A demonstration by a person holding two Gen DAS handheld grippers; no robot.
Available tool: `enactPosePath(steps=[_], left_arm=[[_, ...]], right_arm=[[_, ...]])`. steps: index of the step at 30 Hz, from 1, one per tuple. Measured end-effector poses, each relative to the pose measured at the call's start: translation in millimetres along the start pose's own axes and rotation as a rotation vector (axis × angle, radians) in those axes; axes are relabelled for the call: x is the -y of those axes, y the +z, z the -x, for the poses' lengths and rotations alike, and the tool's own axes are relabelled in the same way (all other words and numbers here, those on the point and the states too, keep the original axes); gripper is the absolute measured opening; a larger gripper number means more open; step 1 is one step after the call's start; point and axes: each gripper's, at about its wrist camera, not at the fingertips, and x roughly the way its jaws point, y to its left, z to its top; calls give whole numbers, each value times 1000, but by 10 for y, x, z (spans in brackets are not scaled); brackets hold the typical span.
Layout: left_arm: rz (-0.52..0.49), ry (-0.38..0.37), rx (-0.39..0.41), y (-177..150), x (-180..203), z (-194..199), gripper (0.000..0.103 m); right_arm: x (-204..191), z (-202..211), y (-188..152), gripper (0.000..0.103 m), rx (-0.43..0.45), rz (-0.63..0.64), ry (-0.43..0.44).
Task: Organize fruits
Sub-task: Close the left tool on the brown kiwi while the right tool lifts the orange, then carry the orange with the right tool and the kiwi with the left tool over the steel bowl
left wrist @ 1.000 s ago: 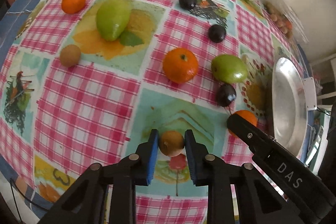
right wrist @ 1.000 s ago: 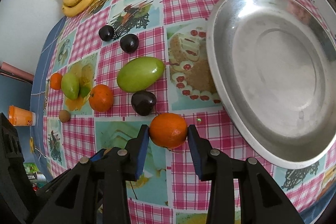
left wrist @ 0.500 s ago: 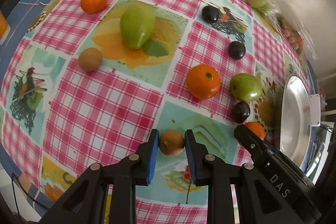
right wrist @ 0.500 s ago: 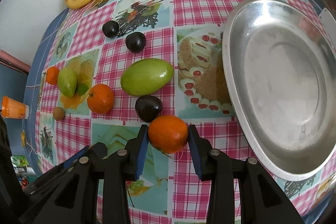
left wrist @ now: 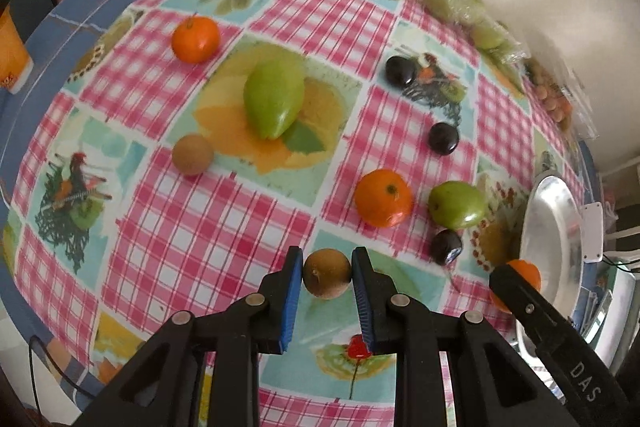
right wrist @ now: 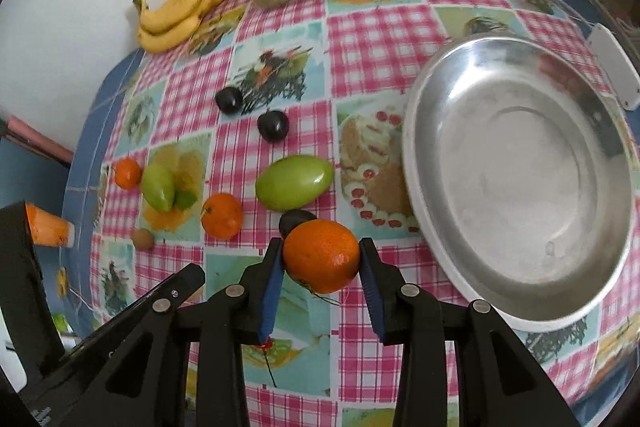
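Left gripper [left wrist: 326, 277]: clamped on a small round brown fruit [left wrist: 327, 277], matte, held above the checked tablecloth [left wrist: 200, 239].
Right gripper [right wrist: 321, 259]: clamped on a glossy orange [right wrist: 321, 255], beside the steel bowl [right wrist: 416, 195].

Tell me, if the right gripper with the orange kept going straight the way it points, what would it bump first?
Probably the dark plum just beyond the orange held in the right gripper, though depth is hard to judge.
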Motion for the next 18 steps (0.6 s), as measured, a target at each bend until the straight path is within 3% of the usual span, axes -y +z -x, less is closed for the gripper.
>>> enactPosePath(steps=[5, 18], left_arm=[[-10, -11, 13, 62, 112, 15, 27], [-132, -74, 36, 179, 822, -17, 27]], right_arm=[[91, 75, 30, 39, -1, -37, -13], [984, 309, 162, 39, 36, -294, -55]])
